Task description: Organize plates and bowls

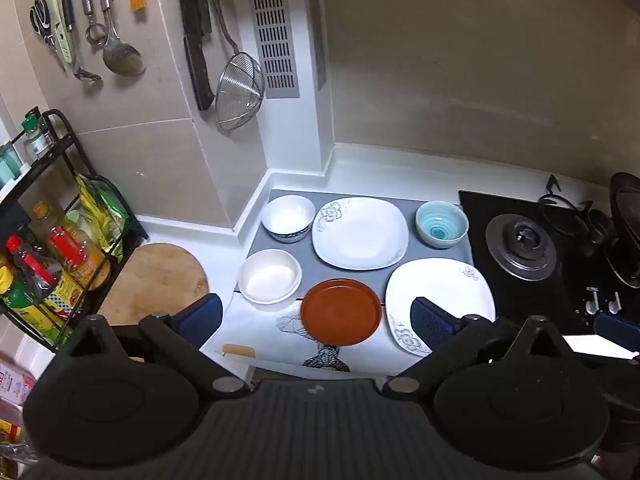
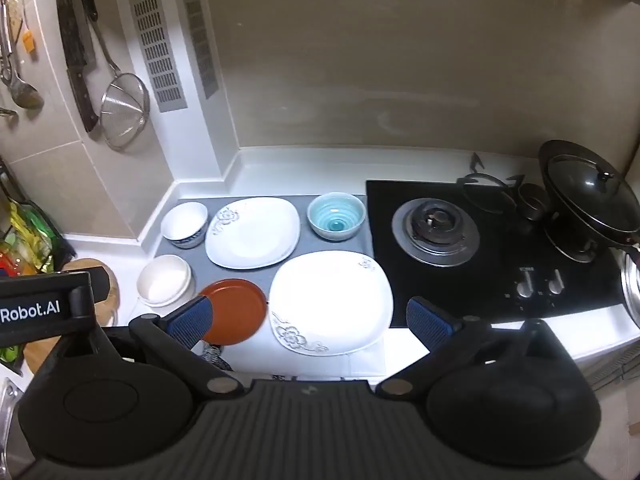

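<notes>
- Left claw (image 1: 318, 320) spread wide, nothing between its blue pads, hovering above the near edge of the counter (image 1: 356, 160); right claw (image 2: 308, 322) likewise wide and empty.
- Brown round plate (image 1: 341, 312) lies at the front of the grey mat (image 1: 304, 266), overhanging onto a patterned cloth (image 1: 320, 354); in the right wrist view the left pad covers its near-left rim.
- Near white square plate (image 2: 330, 302) sits just right of the brown plate; in the left wrist view its lower right corner is hidden behind the claw's right pad.
- Far white square plate (image 1: 360, 232) lies behind both, fully visible.
- Cream bowl (image 1: 270, 276) at front left of the mat; white bowl with blue base pattern (image 1: 288, 218) behind it; teal bowl (image 1: 442, 224) at the mat's far right corner.
- Bowl interiors are washed out by glare; contents not discernible.
- Gas hob (image 2: 480, 248) to the right of the mat; lidded wok (image 2: 588, 192) cut off at the frame edge.
- Round wooden board (image 1: 160, 280) left of the mat, partly hidden by the claw body and a black rack (image 1: 68, 152).
- Utensils hang on the tiled wall (image 1: 132, 92); upper ends cropped.
</notes>
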`<state>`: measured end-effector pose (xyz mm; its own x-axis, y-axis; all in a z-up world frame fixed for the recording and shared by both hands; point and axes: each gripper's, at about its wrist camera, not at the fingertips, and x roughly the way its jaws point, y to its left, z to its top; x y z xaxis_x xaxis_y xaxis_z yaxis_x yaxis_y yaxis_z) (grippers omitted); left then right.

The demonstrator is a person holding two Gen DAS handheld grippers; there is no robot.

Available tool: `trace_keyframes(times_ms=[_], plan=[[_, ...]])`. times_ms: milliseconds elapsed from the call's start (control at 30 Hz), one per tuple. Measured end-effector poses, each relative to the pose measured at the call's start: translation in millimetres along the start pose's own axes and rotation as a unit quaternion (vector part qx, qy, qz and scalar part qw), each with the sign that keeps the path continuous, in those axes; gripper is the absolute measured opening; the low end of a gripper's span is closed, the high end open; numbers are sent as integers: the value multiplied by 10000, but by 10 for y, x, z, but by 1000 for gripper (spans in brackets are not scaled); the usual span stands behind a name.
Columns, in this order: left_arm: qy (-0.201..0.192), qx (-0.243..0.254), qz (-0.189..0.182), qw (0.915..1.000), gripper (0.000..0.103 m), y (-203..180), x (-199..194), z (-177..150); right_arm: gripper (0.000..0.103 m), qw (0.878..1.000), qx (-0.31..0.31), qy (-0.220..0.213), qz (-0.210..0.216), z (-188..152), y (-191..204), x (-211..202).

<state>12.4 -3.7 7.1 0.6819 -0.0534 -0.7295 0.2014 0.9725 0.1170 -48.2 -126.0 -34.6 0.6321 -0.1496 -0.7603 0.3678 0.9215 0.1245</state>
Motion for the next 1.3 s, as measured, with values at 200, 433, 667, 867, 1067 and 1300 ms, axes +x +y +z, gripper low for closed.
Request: trace_keyframes(times_ms=[200,433,667,867,1067,1300], plan=[[130,-49,151,9998,100,-12,41,10,103,10000,-40,82,33,-62,19,78],[108,32,309,9995,100,-75,55,-64,103,9998,-8,195,66,-111,-32,128],[135,4,213,9997,100,-89,67,-107,103,9997,-13,227,-5,-111,-70,113],[290,-73,-56,9995,100,-95,82,-157,103,9996,64,255,-34,-139,-102,89],[146,39,-2,9999,100,-132,20,-207,103,9995,135,288,-29,-167,-136,72],[10,160,202,9997,100,-187,-17,-238,103,9993,176,327,-43,-189,-140,87]])
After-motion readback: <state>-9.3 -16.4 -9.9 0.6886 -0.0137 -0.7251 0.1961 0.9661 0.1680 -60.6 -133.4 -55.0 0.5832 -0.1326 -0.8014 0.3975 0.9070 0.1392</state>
